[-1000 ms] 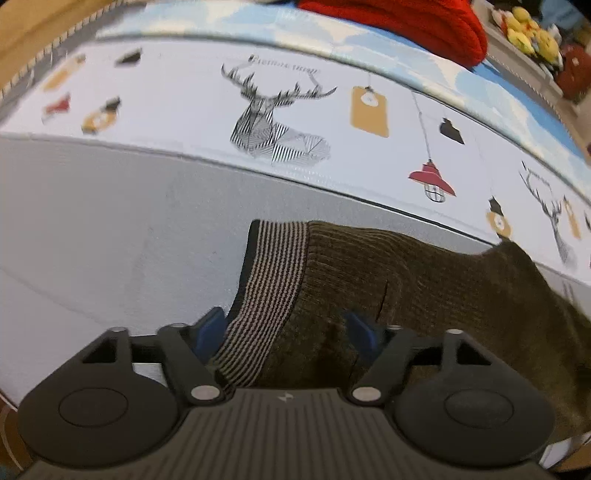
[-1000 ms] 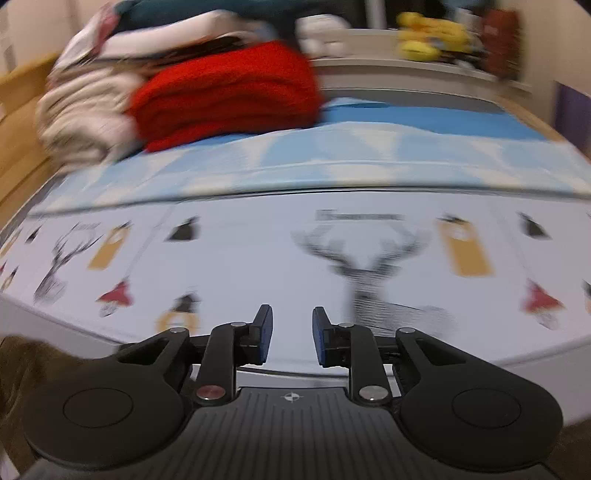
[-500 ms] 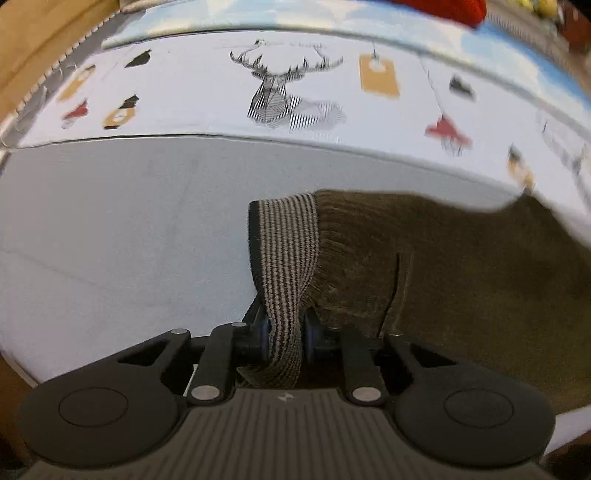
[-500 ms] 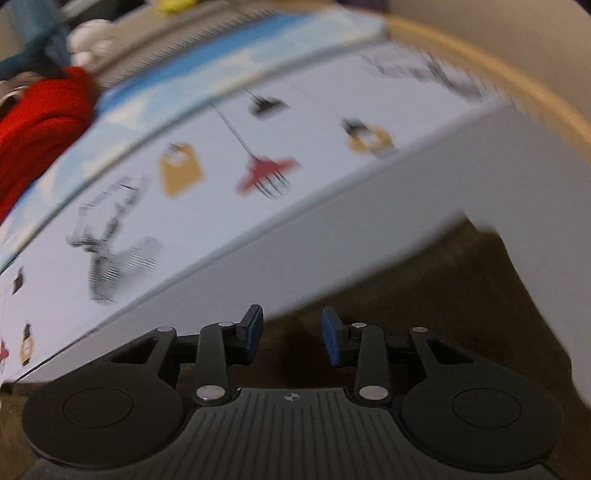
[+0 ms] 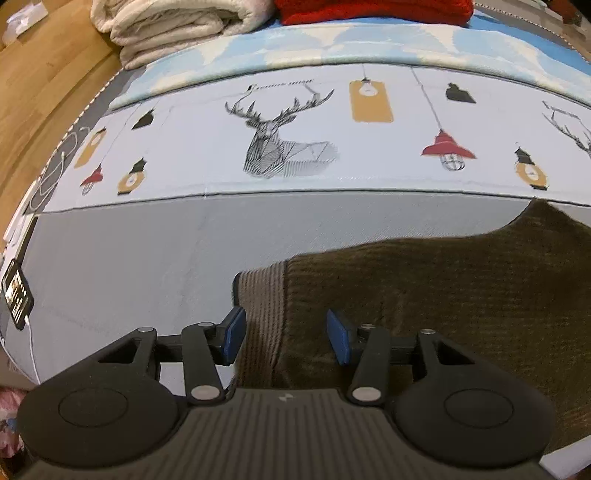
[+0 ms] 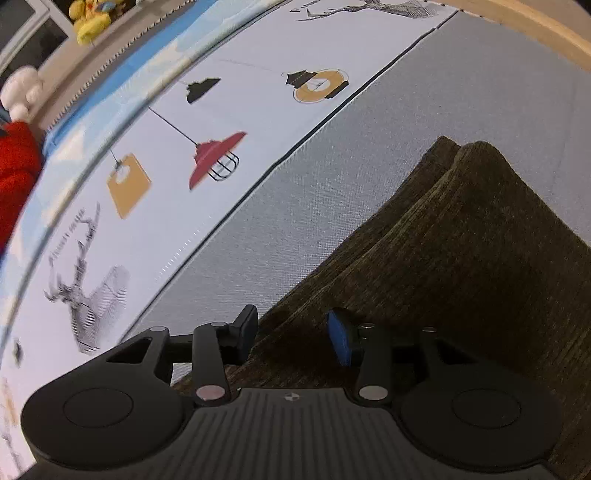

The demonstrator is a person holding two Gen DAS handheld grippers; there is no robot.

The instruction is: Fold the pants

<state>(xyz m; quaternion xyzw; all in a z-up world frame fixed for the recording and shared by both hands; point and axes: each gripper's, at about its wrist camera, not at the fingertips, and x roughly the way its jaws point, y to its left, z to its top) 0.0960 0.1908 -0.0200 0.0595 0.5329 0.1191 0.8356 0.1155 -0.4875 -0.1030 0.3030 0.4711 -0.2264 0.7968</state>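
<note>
Dark olive knit pants lie flat on the grey sheet, their striped brown band at the left end. My left gripper hovers over that band; its jaws are opening and the blue pads stand clear on either side of it, not pressing. In the right wrist view the pants show a doubled edge rising to a point. My right gripper straddles the pants' long edge low in the view. Its jaws are closing, with fabric between the pads but a gap on both sides.
A printed cover with deer and lamps lies beyond the grey sheet. A folded white blanket and a red one sit at the back. A phone on a white cable rests at the bed's left edge, by the wooden floor.
The left gripper closed on the striped band, then let it go and drew back; the band now lies flat. The right gripper swung down from the bed cover onto the pants' edge.
</note>
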